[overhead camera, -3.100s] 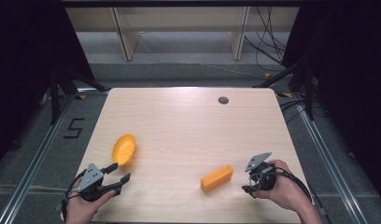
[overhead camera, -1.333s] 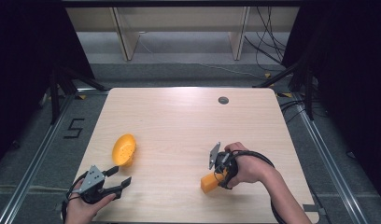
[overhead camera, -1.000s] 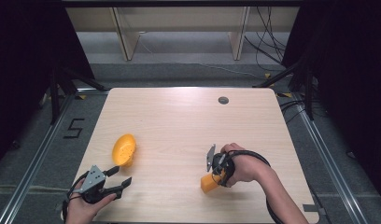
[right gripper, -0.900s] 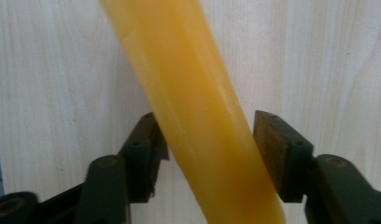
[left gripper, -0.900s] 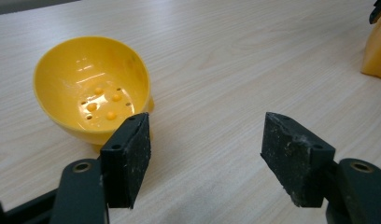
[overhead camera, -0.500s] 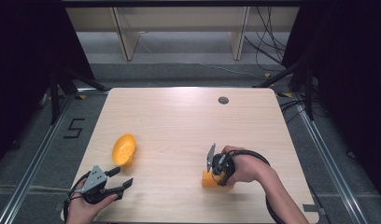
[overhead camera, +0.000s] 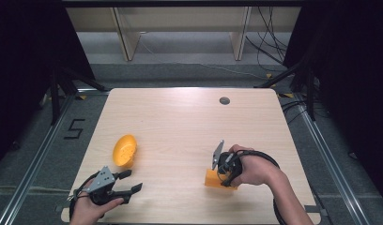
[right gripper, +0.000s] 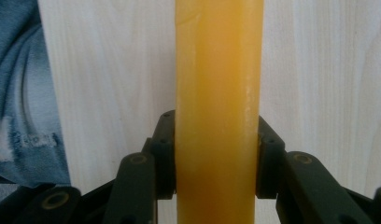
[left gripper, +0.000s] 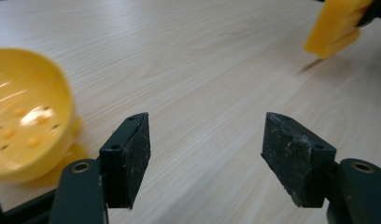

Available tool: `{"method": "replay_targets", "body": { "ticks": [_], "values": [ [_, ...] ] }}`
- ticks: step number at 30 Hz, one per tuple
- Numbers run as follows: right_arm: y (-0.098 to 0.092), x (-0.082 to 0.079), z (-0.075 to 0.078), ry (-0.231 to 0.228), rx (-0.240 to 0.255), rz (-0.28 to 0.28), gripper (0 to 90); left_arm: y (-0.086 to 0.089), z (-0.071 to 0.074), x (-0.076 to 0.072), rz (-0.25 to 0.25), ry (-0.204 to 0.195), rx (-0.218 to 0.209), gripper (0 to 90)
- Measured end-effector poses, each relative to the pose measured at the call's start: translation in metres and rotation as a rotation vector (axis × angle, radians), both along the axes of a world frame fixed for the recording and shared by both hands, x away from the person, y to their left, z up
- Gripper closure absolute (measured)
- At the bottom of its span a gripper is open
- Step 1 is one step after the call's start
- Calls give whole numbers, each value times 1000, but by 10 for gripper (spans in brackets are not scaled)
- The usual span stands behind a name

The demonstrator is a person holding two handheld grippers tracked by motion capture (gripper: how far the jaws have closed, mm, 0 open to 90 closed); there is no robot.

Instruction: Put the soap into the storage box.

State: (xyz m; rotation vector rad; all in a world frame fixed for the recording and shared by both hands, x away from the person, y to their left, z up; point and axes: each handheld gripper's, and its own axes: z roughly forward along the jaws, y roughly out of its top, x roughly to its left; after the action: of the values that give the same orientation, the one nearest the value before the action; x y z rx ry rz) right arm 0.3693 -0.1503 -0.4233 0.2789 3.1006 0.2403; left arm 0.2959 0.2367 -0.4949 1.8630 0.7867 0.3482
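Note:
An orange block [overhead camera: 212, 179] stands near the table's front right, with my right gripper [overhead camera: 221, 175] shut on it from above. In the right gripper view the block [right gripper: 219, 93] runs upright between the two pads [right gripper: 166, 154], which press on its sides. My left gripper [overhead camera: 132, 181] is at the front left, open, and its jaws have just opened a little wider with nothing between them [left gripper: 205, 154]. A yellow perforated bowl [overhead camera: 124, 150] lies tipped just beyond it, and shows at the left in the left gripper view [left gripper: 25, 130]. The block [left gripper: 335, 25] shows at the top right there, lifted at one end.
The pale wooden table [overhead camera: 180, 117] has a small dark round hole [overhead camera: 224, 101] near its far edge. A person's blue trouser leg [right gripper: 16, 93] shows past the table's near edge. Dark floor and metal rails surround the table.
My right gripper came in from the front right corner, closed on the orange block and tipped it up from lying flat. The left gripper and the bowl have stayed put.

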Motion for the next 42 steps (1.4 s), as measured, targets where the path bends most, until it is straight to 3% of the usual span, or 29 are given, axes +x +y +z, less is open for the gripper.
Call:
{"method": "replay_targets", "body": {
  "ticks": [1, 3, 4, 5, 6, 8, 9, 11, 12, 14, 16, 17, 18, 20, 21, 22, 23, 24, 25, 26, 27, 29, 32, 33, 37, 38, 40, 41, 42],
  "values": [
    [1, 1, 0, -3, 16, 47, 616, -4, 1, 1, -20, -4, -7, 308],
    [4, -6, 4, 9, 6, 34, 617, -13, 4, 7, -90, -34, 33, 300],
    [4, -6, 4, 9, 6, 34, 617, -13, 4, 7, -90, -34, 33, 301],
    [6, -4, 4, 5, 16, 79, 617, -17, 6, 9, -100, -33, 30, 301],
    [8, -6, 7, 7, 7, 77, 617, -25, 9, 13, -147, -27, 22, 302],
    [9, -6, 8, 14, 10, 61, 617, -30, 10, 14, -159, -26, 10, 302],
    [12, -4, 10, 13, 24, 88, 617, -39, 14, 18, -206, -37, 16, 297],
    [13, -3, 11, 4, 25, 98, 617, -44, 16, 19, -226, -34, 9, 296],
    [15, -5, 14, 10, 8, 55, 616, -50, 17, 19, -227, -31, -8, 295],
    [16, -3, 15, 12, 13, 69, 617, -59, 20, 23, -279, -52, 9, 293],
    [19, -4, 18, 10, 5, 69, 617, -70, 22, 22, -304, -35, 2, 290],
    [19, -4, 18, 10, 5, 69, 617, -74, 24, 23, -332, -55, 20, 290],
    [21, -6, 21, 12, 2, 39, 617, -79, 24, 23, -341, -46, 9, 290],
    [24, -5, 22, 12, 17, 65, 617, -87, 28, 25, -365, -69, 23, 293],
    [25, -4, 22, 16, 0, 65, 617, -95, 31, 27, -389, -75, 25, 296],
    [26, 0, 21, 2, 20, 115, 617, -99, 32, 28, -399, -80, 25, 302],
    [26, 0, 21, 2, 20, 115, 617, -99, 32, 28, -399, -80, 25, 306],
    [27, -3, 22, 9, 5, 69, 617, -102, 33, 30, -407, -83, 40, 306],
    [29, -1, 23, 12, 13, 90, 617, -111, 33, 32, -423, -83, 39, 310],
    [31, -2, 24, 10, 8, 71, 617, -111, 33, 32, -423, -83, 39, 311],
    [32, 0, 24, 9, 21, 99, 617, -119, 33, 34, -444, -80, 41, 312],
    [34, -2, 25, 14, 13, 70, 617, -122, 33, 36, -455, -79, 43, 314],
    [37, 3, 24, -8, 36, 145, 617, -130, 30, 40, -469, -66, 54, 315],
    [39, 1, 25, -6, 20, 106, 617, -132, 30, 42, -475, -76, 59, 317],
    [42, 1, 26, 3, 12, 113, 617, -138, 28, 46, -473, -49, 37, 318],
    [45, 1, 27, -11, 23, 126, 617, -139, 27, 48, -495, -64, 38, 333],
    [47, 2, 27, -13, 33, 144, 617, -143, 26, 48, -485, -49, 24, 351],
    [47, 2, 27, -13, 33, 144, 617, -143, 26, 49, -495, -60, 39, 351],
    [49, -2, 28, -1, 9, 107, 617, -145, 24, 49, -493, -44, 26, 375]
  ]
}}
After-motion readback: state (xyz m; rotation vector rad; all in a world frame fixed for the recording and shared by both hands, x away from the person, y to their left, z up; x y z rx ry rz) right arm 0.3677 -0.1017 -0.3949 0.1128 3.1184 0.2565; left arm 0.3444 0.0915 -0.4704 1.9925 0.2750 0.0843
